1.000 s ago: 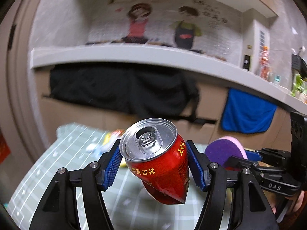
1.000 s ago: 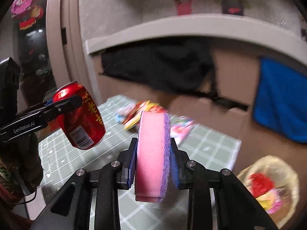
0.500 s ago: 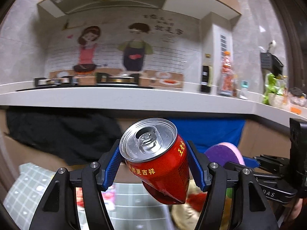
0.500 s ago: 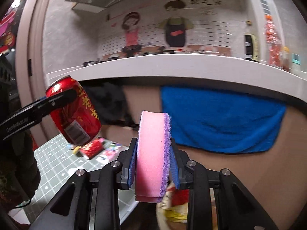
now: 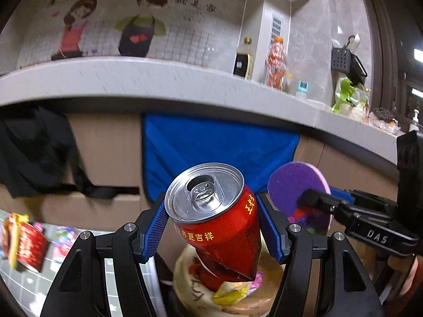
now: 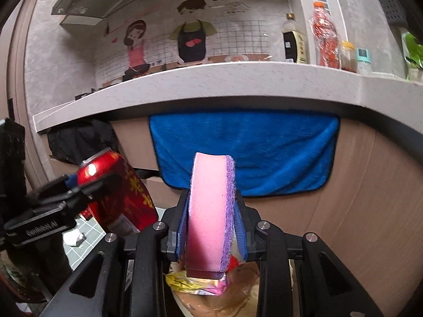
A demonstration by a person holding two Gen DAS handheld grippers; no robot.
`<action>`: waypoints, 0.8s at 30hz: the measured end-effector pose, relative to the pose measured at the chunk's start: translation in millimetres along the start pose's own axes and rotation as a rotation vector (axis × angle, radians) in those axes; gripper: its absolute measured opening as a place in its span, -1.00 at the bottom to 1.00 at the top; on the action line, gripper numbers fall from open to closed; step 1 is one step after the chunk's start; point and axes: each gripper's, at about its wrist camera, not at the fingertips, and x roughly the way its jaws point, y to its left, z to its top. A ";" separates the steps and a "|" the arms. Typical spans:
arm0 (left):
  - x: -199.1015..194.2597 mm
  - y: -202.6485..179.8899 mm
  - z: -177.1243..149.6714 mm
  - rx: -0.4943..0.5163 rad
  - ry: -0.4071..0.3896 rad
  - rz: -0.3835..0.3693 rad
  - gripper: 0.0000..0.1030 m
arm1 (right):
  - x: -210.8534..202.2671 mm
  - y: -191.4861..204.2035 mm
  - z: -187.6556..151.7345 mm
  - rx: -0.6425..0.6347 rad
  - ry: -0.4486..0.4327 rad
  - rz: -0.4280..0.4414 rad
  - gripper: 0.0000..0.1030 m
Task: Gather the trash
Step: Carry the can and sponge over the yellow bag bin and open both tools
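My left gripper (image 5: 214, 227) is shut on a dented red drink can (image 5: 219, 227), top facing the camera; the can also shows in the right wrist view (image 6: 119, 195). My right gripper (image 6: 211, 224) is shut on a round pink and purple sponge (image 6: 208, 211), held on edge; the sponge shows at the right in the left wrist view (image 5: 296, 187). Both are held in the air above a trash bag (image 5: 232, 290) that holds wrappers, seen below the sponge in the right wrist view (image 6: 211, 288).
A green gridded mat (image 5: 26, 285) at lower left carries red and coloured wrappers (image 5: 23, 240). A grey counter (image 6: 211, 84) with bottles runs across. A blue towel (image 6: 246, 153) and a black cloth (image 5: 29, 153) hang on the cabinet front.
Both grippers have swung to the right, away from the mat, and now hold the can and the sponge above the trash bag. Both grips are unchanged.
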 end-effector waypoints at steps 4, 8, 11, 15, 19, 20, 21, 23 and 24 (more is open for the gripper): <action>18.8 -2.7 -10.3 -0.013 0.036 -0.015 0.26 | 6.6 -10.8 -3.2 0.021 0.013 -0.001 -0.46; 38.0 -1.0 -19.1 -0.041 0.076 -0.034 0.26 | 14.7 -22.0 -6.1 0.040 0.022 0.001 -0.46; 51.9 2.4 -23.2 -0.072 0.106 -0.057 0.27 | 21.8 -30.4 -8.5 0.056 0.029 0.004 -0.46; 71.6 6.6 -30.2 -0.104 0.128 -0.094 0.27 | 35.4 -46.6 -14.5 0.104 0.046 0.012 -0.45; 98.8 17.6 -47.7 -0.157 0.184 -0.190 0.27 | 56.5 -65.2 -29.4 0.167 0.070 0.059 -0.41; 110.8 19.2 -55.6 -0.158 0.247 -0.197 0.29 | 66.2 -69.9 -37.7 0.185 0.094 0.065 -0.41; 120.3 20.7 -64.3 -0.159 0.298 -0.187 0.33 | 73.9 -73.2 -43.6 0.198 0.119 0.056 -0.34; 125.4 24.8 -73.2 -0.172 0.316 -0.169 0.38 | 86.0 -78.7 -56.2 0.221 0.154 0.046 -0.26; 125.9 29.1 -76.3 -0.193 0.322 -0.172 0.39 | 89.0 -80.2 -61.1 0.230 0.163 0.050 -0.26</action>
